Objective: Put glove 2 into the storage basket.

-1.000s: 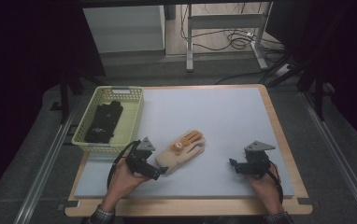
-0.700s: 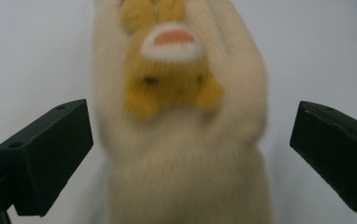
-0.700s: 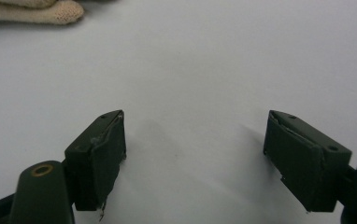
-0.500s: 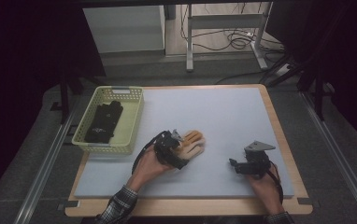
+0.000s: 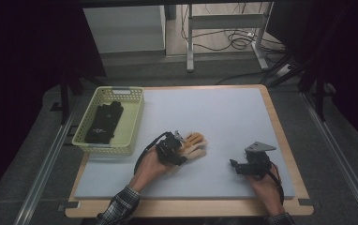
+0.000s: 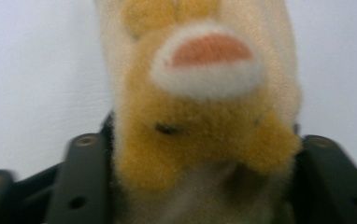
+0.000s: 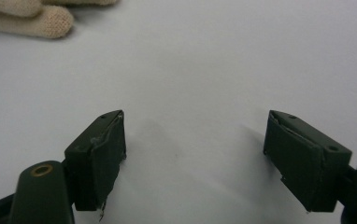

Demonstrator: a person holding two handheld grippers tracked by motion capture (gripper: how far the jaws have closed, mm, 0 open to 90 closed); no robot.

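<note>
A cream and orange knit glove [image 5: 197,145] lies on the white mat [image 5: 224,110], fingers pointing right and away. My left gripper [image 5: 182,151] sits over its cuff end. In the left gripper view the fuzzy glove [image 6: 204,107] is squeezed between the two black jaws of that gripper [image 6: 203,145], which have just been closing on it. My right gripper [image 5: 235,165] rests on the mat to the right, apart from the glove. Its jaws [image 7: 195,140] stand wide open over bare mat, with the glove's cream fingertips [image 7: 41,21] at the upper left.
A yellow-green mesh basket [image 5: 135,123] holding dark gloves [image 5: 104,123] stands at the mat's left edge. The mat lies on a wooden board [image 5: 282,140]. Cables and a metal stand sit on the floor beyond the table.
My left hand slid right from beside the glove onto its cuff end, and its jaws closed on it. The right hand and its gripper stayed where they were.
</note>
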